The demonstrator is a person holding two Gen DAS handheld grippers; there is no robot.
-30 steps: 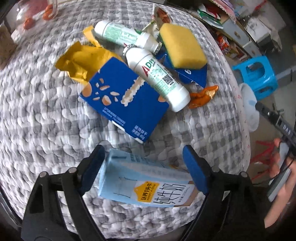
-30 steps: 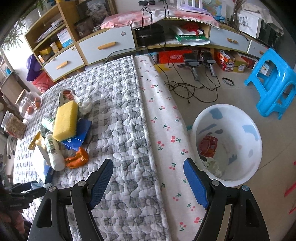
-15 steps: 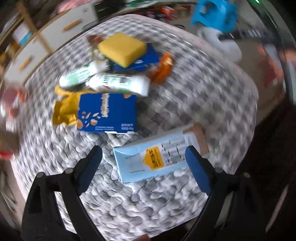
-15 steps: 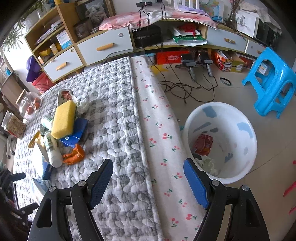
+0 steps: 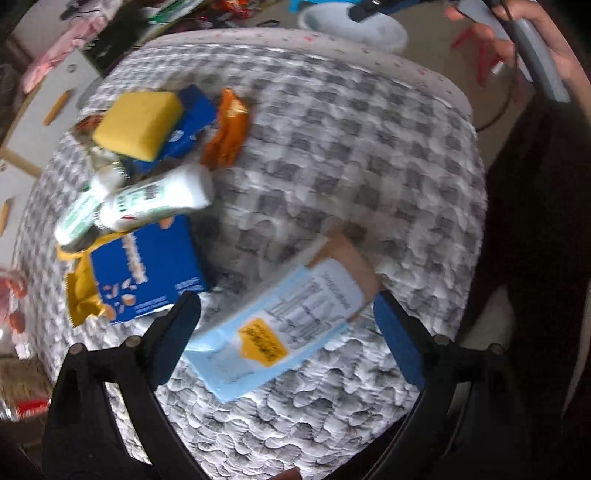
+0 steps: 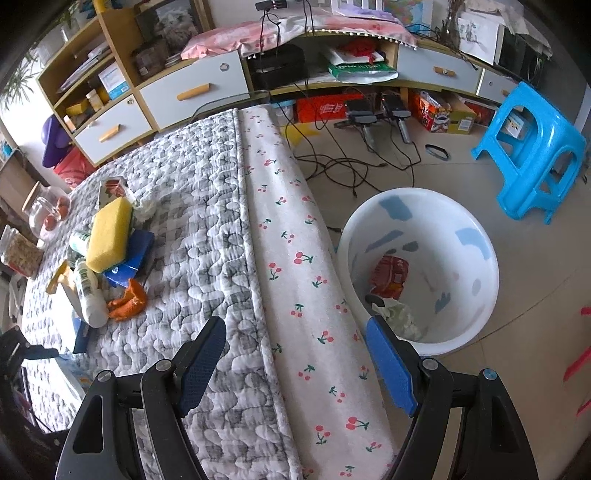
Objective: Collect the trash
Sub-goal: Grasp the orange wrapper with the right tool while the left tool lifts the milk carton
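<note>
Left wrist view: left gripper (image 5: 286, 325) points down over the quilted bed cover (image 5: 351, 155), jaws opening, fingers wide apart. The light blue milk carton (image 5: 280, 328) lies flat on the cover between the pads, but neither pad presses on it, so not gripped yet. Looks like the spread is set to straddle the carton for a pickup. Frame is blurred. Beyond the carton sits the rest of the trash pile: blue cracker box (image 5: 147, 269) just beside the carton, white bottle (image 5: 155, 201) resting on the box's far edge, yellow sponge (image 5: 138, 123) stacked on top of another blue pack further back, orange wrapper (image 5: 227, 133) beside the sponge. The person's other hand (image 5: 509, 33) shows at the top right.

Right wrist view: right gripper (image 6: 295, 365) has its fingers apart with nothing between them, hovering over the bed edge. The white basin (image 6: 476, 295) stands on the floor just beside the bed, already holding a red wrapper (image 6: 389, 273) and crumpled paper, so probably the trash bin. Carton barely visible here. Blue stool (image 6: 532, 147) stands beyond the basin.
</note>
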